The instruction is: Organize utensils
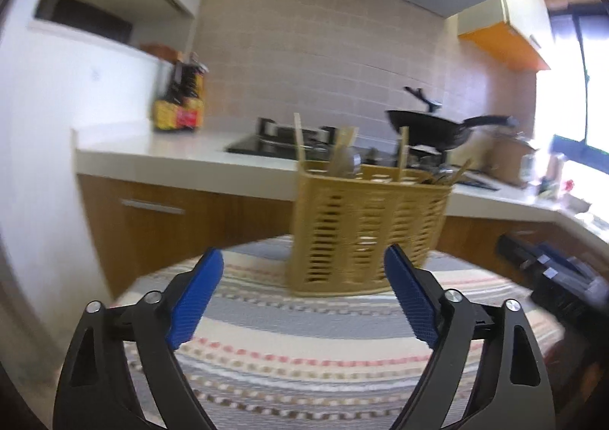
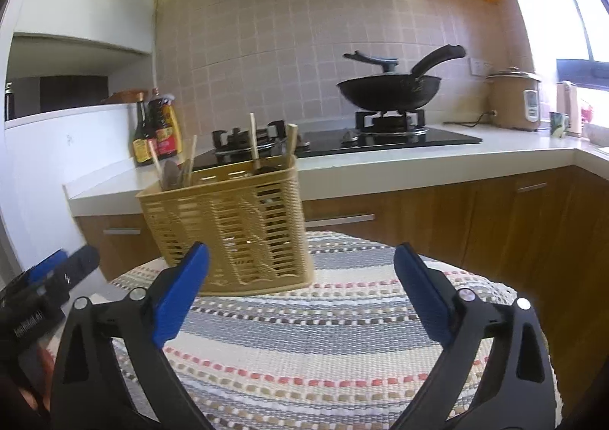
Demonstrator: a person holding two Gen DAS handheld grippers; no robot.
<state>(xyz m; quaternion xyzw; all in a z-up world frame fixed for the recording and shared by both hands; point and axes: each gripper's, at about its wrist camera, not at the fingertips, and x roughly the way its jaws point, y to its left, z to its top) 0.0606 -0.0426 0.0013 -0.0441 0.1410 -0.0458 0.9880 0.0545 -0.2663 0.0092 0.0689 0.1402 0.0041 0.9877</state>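
A yellow slatted utensil basket point(image 1: 365, 228) stands on a striped cloth-covered table point(image 1: 304, 323). Chopsticks point(image 1: 298, 139) and spoon handles stick up out of it. My left gripper point(image 1: 304, 258) hangs open over the cloth just in front of the basket, nothing between its blue pads. In the right wrist view the same basket point(image 2: 228, 228) stands ahead to the left, with chopsticks point(image 2: 253, 142) rising from it. My right gripper point(image 2: 300, 253) is open and empty above the cloth, its left finger overlapping the basket's near side. Each gripper shows at the edge of the other's view.
Behind the table runs a white counter point(image 2: 380, 160) with a gas hob, a black wok point(image 2: 388, 91), sauce bottles point(image 2: 156, 129) and a rice cooker point(image 2: 514, 99). Wooden cabinet doors point(image 2: 495, 224) sit below. The striped cloth in front of the basket carries nothing.
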